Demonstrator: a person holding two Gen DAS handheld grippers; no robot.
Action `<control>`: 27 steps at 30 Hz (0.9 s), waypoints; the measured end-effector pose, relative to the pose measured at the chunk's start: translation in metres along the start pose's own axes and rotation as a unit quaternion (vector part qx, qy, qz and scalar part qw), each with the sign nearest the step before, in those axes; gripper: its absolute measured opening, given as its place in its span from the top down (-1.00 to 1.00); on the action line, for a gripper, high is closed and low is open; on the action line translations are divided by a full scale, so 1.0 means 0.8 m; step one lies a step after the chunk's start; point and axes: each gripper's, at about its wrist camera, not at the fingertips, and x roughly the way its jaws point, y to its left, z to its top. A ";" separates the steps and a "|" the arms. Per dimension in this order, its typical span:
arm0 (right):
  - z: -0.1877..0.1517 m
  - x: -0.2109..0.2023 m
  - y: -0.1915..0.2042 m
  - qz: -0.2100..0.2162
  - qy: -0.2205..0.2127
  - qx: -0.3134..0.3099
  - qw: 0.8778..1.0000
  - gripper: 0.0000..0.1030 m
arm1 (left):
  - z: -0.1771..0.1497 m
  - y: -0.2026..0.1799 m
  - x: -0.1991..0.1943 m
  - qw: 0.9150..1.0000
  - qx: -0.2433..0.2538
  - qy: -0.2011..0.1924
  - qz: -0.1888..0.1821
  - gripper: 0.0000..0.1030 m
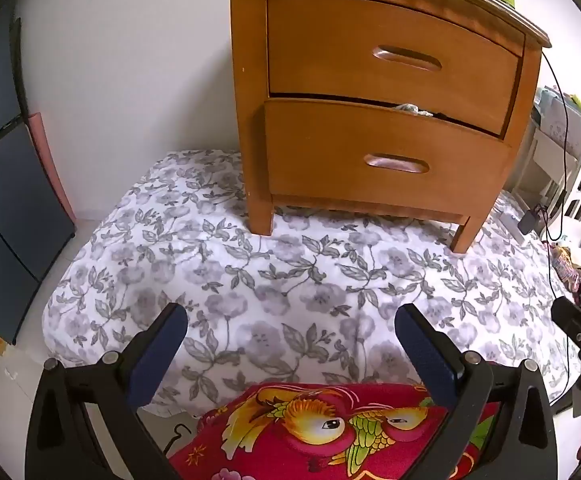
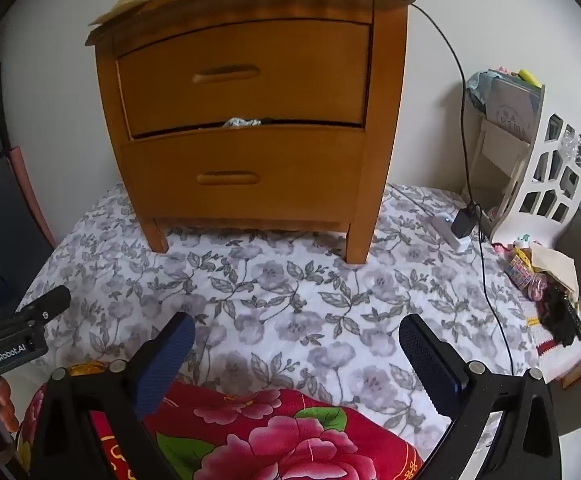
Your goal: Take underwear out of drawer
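While both claws [image 1: 290, 320] [image 2: 296, 330] gape empty, pale fabric [image 2: 241, 122] pokes from the slightly open lower drawer [image 2: 242, 172].

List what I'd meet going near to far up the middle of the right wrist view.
Red flower-print blanket → grey floral bedspread → wooden nightstand's lower drawer → pale cloth poking from the gap → upper drawer.

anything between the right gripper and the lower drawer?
Only floral bedspread. In the right wrist view the stretch from the open right gripper to the lower drawer is bare; the red blanket lies below the fingers.
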 end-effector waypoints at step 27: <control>-0.021 -0.003 0.008 -0.001 -0.001 -0.003 1.000 -1.00 | 0.005 -0.006 -0.009 1.000 0.010 -0.008 -0.006 -1.00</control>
